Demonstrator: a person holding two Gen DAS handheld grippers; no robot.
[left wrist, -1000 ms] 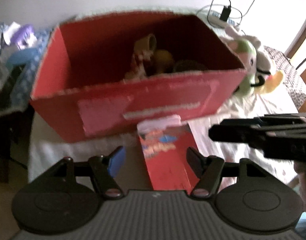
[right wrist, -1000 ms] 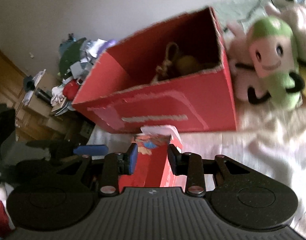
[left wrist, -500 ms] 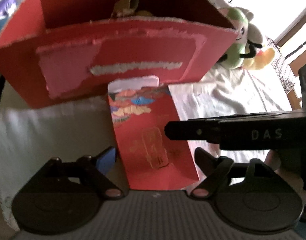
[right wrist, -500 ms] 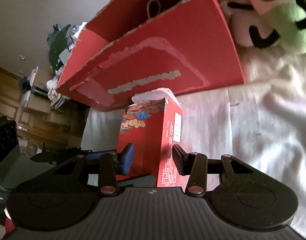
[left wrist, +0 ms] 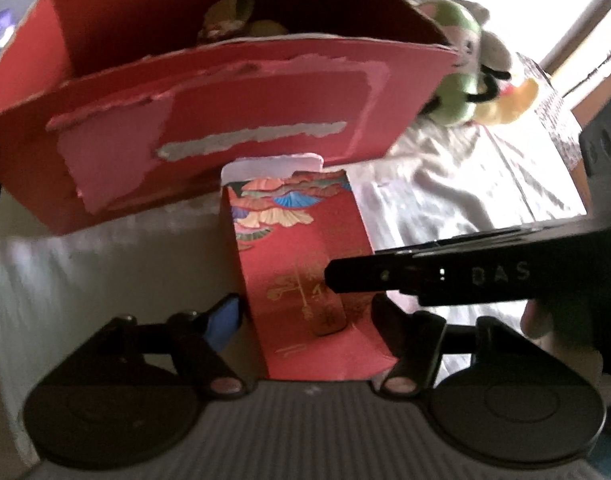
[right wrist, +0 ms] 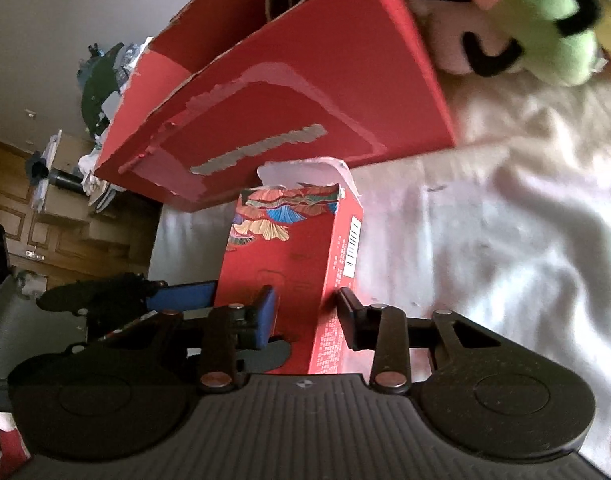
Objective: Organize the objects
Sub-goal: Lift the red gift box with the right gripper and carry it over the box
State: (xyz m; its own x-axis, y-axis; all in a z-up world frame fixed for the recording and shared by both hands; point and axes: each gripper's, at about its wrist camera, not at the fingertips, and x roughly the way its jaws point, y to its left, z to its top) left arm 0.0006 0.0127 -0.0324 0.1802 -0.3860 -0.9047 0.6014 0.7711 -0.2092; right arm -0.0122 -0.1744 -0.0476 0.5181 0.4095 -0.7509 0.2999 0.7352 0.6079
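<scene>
Comparing with a second ago, the carton (right wrist: 289, 264) has come down from the bin's (left wrist: 225, 92) rim onto the sheet (right wrist: 485, 260), upright before its front wall. Both claws, left (left wrist: 305, 316) and right (right wrist: 305, 312), are closing around it, neither visibly pressing. Free room lies toward the plush (right wrist: 537, 32).

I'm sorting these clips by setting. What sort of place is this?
Probably a lived-in bedroom: a rumpled white sheet covers the surface, a plush toy lies by the big red cardboard box, and wooden cabinets stand behind.
</scene>
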